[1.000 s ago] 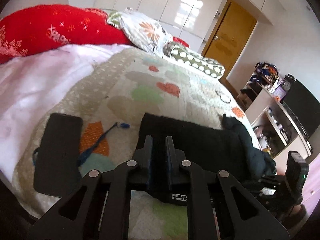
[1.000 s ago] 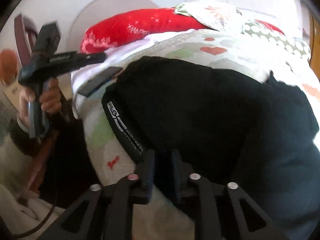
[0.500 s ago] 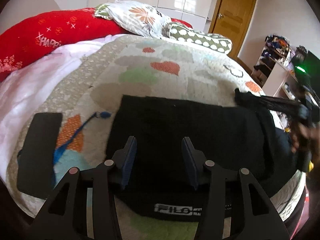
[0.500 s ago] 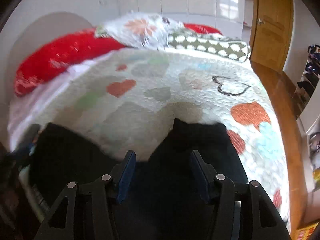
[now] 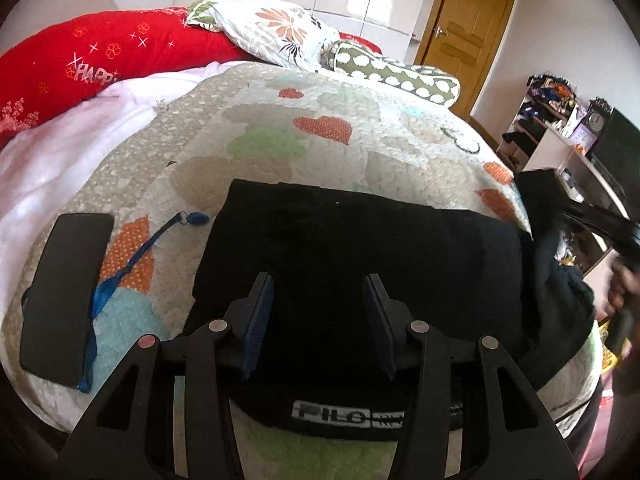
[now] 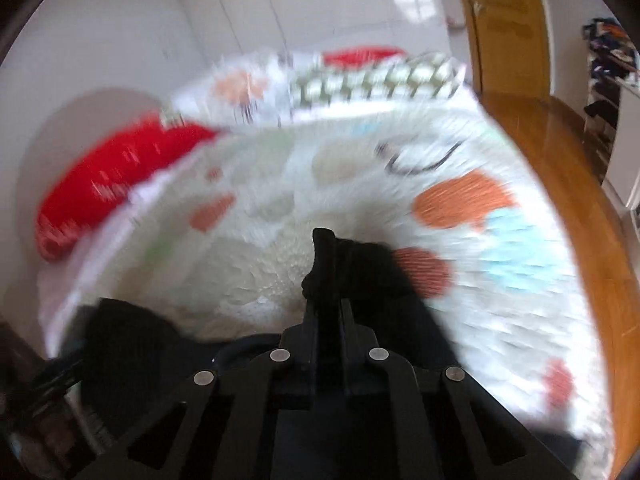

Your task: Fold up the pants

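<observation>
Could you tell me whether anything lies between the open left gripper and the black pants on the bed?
Nothing visible does. The left gripper hangs open directly over the pants, with only bare black cloth between its fingers. The phone and blue strap lie off to the left on the quilt, clear of the pants.

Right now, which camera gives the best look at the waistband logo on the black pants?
The left wrist view. There the waistband logo sits sharp below the open left gripper, lettering legible on the black pants. The right wrist view is motion-blurred and shows only a bunched end of fabric pinched in the right gripper, no logo.
</observation>
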Action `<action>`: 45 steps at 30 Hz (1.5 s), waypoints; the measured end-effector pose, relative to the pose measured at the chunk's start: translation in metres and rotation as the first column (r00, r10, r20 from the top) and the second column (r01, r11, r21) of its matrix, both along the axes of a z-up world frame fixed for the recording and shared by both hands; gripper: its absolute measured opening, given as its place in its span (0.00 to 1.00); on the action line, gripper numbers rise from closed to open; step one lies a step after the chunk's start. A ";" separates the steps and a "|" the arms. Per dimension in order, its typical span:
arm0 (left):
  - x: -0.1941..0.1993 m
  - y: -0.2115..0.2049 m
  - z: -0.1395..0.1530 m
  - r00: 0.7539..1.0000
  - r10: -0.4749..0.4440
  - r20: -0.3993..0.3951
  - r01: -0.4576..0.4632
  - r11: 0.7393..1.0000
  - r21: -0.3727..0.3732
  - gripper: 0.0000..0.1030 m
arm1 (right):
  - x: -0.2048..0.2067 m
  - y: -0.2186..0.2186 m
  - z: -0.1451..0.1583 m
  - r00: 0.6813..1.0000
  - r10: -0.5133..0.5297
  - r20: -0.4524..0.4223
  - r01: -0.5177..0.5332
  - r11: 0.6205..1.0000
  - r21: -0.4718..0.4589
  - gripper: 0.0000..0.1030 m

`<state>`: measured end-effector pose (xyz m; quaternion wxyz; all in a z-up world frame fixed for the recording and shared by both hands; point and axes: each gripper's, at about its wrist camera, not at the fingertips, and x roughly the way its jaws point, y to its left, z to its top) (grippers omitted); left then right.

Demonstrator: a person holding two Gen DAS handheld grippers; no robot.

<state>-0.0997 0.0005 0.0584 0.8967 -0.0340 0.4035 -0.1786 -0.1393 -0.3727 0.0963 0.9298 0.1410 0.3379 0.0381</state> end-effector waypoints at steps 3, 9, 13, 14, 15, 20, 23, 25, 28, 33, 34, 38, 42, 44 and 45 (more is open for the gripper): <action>-0.005 0.008 0.001 1.000 0.011 -0.017 -0.012 0.999 -0.040 0.45 | -0.072 -0.030 0.021 0.996 -0.064 0.057 0.062 0.998 0.029 0.08; -0.014 0.018 -0.001 0.998 0.035 -0.059 -0.042 0.991 -0.128 0.45 | -0.143 -0.082 -0.027 0.978 -0.195 -0.072 0.201 0.975 0.098 0.08; -0.020 0.020 -0.004 0.994 0.060 -0.088 -0.072 0.989 -0.133 0.45 | -0.149 -0.086 -0.056 0.970 -0.218 -0.112 0.237 0.950 0.204 0.12; -0.023 0.022 -0.004 0.993 0.064 -0.097 -0.078 0.985 -0.155 0.45 | -0.148 -0.086 -0.057 0.970 -0.218 -0.110 0.238 0.946 0.219 0.17; -0.023 0.025 -0.004 0.993 0.065 -0.103 -0.083 0.982 -0.173 0.45 | -0.149 -0.086 -0.057 0.971 -0.215 -0.106 0.235 0.942 0.239 0.23; -0.027 0.042 -0.009 0.984 0.111 -0.141 -0.150 0.942 -0.301 0.63 | -0.145 -0.080 -0.059 0.976 -0.191 -0.101 0.212 0.933 0.290 0.43; -0.021 0.042 -0.012 0.977 0.123 -0.174 -0.174 0.930 -0.324 0.63 | -0.140 -0.078 -0.064 0.974 -0.198 -0.107 0.221 0.929 0.296 0.43; -0.017 0.040 -0.013 0.975 0.127 -0.179 -0.181 0.929 -0.324 0.63 | -0.137 -0.080 -0.066 0.973 -0.202 -0.111 0.227 0.923 0.312 0.43; -0.010 0.033 -0.016 0.971 0.141 -0.193 -0.199 0.923 -0.328 0.63 | -0.135 -0.080 -0.065 0.974 -0.198 -0.112 0.223 0.928 0.299 0.43; 0.005 0.021 -0.024 0.969 0.149 -0.195 -0.209 0.918 -0.336 0.55 | -0.133 -0.076 -0.062 0.978 -0.189 -0.087 0.205 0.945 0.255 0.41; 0.008 0.020 -0.026 0.966 0.161 -0.200 -0.220 0.921 -0.322 0.49 | -0.131 -0.076 -0.061 0.978 -0.192 -0.080 0.206 0.950 0.234 0.37; 0.010 0.030 -0.023 0.961 0.183 -0.205 -0.245 0.910 -0.334 0.10 | -0.129 -0.076 -0.052 0.979 -0.196 -0.053 0.202 0.965 0.166 0.13; -0.003 0.041 0.000 0.977 0.142 -0.156 -0.194 0.898 -0.395 0.08 | -0.138 -0.074 -0.030 0.981 -0.192 0.007 0.189 0.971 0.144 0.10; -0.014 0.043 0.015 0.985 0.124 -0.117 -0.162 0.902 -0.399 0.08 | -0.146 -0.071 -0.018 0.983 -0.177 0.036 0.170 0.973 0.154 0.09; -0.019 0.043 0.021 0.988 0.115 -0.101 -0.147 0.907 -0.395 0.08 | -0.149 -0.069 -0.013 0.985 -0.165 0.044 0.157 0.975 0.155 0.09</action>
